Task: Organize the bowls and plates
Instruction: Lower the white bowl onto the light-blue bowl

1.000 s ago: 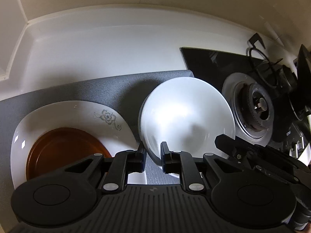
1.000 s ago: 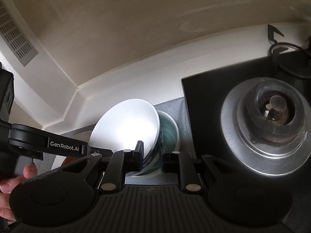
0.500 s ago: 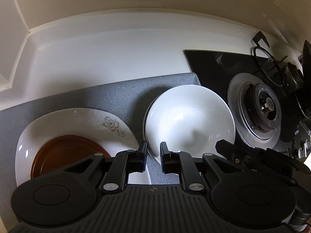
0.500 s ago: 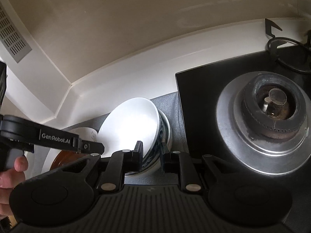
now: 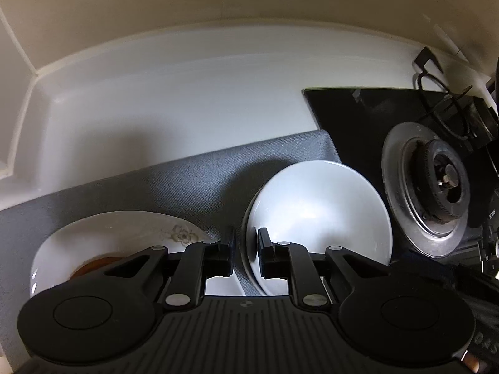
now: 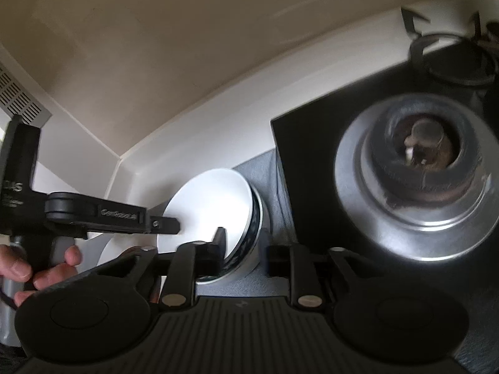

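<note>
A white bowl (image 5: 318, 218) sits nested in a stack on the grey mat (image 5: 162, 187); in the right wrist view the white bowl (image 6: 205, 205) rests in a blue-patterned bowl (image 6: 249, 233). A white flowered plate (image 5: 131, 237) with a brown plate (image 5: 96, 265) on it lies to the left. My left gripper (image 5: 245, 251) has a narrow gap between its jaws, which straddle the white bowl's near rim without clearly pressing on it. My right gripper (image 6: 243, 246) is open, its jaws either side of the bowl stack's rim.
A black glass hob with a gas burner (image 5: 436, 187) lies right of the mat; the burner (image 6: 421, 155) also shows in the right wrist view. A white counter and beige wall lie behind. A hand (image 6: 34, 268) holds the left gripper's handle.
Both grippers have pulled back and up from the bowl stack, which now looks smaller. The right gripper's jaws have spread wider. The right wrist view is blurred by motion.
</note>
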A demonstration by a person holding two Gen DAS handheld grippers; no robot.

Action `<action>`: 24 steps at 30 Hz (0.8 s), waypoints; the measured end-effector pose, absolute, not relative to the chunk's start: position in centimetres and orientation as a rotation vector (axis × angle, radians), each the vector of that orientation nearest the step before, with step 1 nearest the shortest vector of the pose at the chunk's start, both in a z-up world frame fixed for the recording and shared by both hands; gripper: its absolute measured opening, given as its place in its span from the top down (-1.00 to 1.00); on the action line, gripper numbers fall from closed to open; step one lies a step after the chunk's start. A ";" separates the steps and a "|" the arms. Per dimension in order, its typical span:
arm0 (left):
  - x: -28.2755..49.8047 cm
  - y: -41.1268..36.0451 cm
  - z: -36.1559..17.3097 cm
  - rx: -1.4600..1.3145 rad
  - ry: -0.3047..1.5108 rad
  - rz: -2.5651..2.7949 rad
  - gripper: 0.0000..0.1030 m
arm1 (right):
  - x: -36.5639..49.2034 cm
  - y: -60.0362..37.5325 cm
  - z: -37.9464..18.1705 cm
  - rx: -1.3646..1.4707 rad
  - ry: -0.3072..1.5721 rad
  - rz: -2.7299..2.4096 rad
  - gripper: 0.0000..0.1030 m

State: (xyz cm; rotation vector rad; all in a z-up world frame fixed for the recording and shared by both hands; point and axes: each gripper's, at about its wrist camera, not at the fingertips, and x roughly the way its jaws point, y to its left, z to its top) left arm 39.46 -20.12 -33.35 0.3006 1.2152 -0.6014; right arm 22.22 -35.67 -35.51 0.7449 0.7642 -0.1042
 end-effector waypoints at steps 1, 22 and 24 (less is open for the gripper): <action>39.6 -20.2 -33.7 0.297 1.230 -0.605 0.69 | 22.4 -35.7 -35.8 0.758 0.766 -0.101 0.19; 36.3 -21.8 -35.6 0.372 1.252 -0.628 0.53 | 23.6 -35.0 -38.6 0.700 0.869 -0.108 0.13; 36.2 -21.5 -35.4 0.359 1.271 -0.622 0.56 | 23.4 -35.2 -38.5 0.720 0.876 -0.121 0.23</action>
